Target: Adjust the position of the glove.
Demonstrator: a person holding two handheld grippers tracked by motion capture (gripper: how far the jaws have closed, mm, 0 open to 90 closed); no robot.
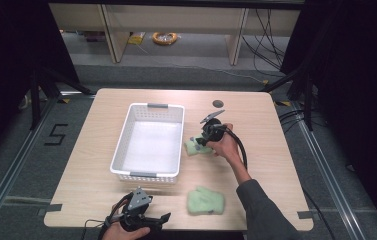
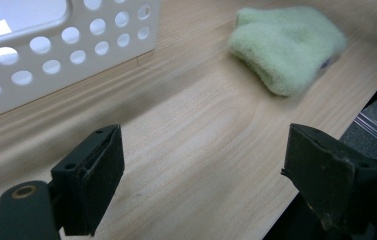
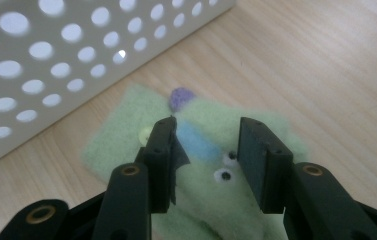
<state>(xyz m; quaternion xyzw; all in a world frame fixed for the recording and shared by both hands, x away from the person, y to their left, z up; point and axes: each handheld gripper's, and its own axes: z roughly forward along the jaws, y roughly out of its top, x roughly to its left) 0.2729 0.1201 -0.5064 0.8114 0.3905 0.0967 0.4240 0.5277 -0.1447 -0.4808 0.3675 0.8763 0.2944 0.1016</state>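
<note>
On the light wooden table [image 1: 256,115] stands a white perforated plastic basket [image 1: 148,141], roughly at the table's middle and a little toward its left edge. Just beside the basket's right wall lies a pale green fuzzy mitten with a sewn face [image 1: 196,147]. The right gripper [image 1: 202,142] is down over it, held in the person's right hand [image 1: 224,145].

From above this mitten is a small green patch half covered by the gripper. The right gripper view gives the detail: a purple tuft, a blue stripe and two googly eyes on the mitten [image 3: 201,150], with the basket's hole-pierced wall [image 3: 76,55] close behind. The right gripper [image 3: 207,150] has its jaws partly open, standing on either side of the stripe and the eyes. Whether the pads press into the fabric I cannot tell.

A second pale green fuzzy mitten [image 1: 205,200] lies near the table's front edge, right of the middle and well apart from the first. The left gripper [image 1: 165,218] rests at the front edge, left of that mitten. In the left gripper view its jaws stand wide apart over bare wood with nothing between them [image 2: 203,165]. That view also shows the second mitten [image 2: 288,47] ahead near the table's edge, and the basket's corner [image 2: 76,45].
</note>
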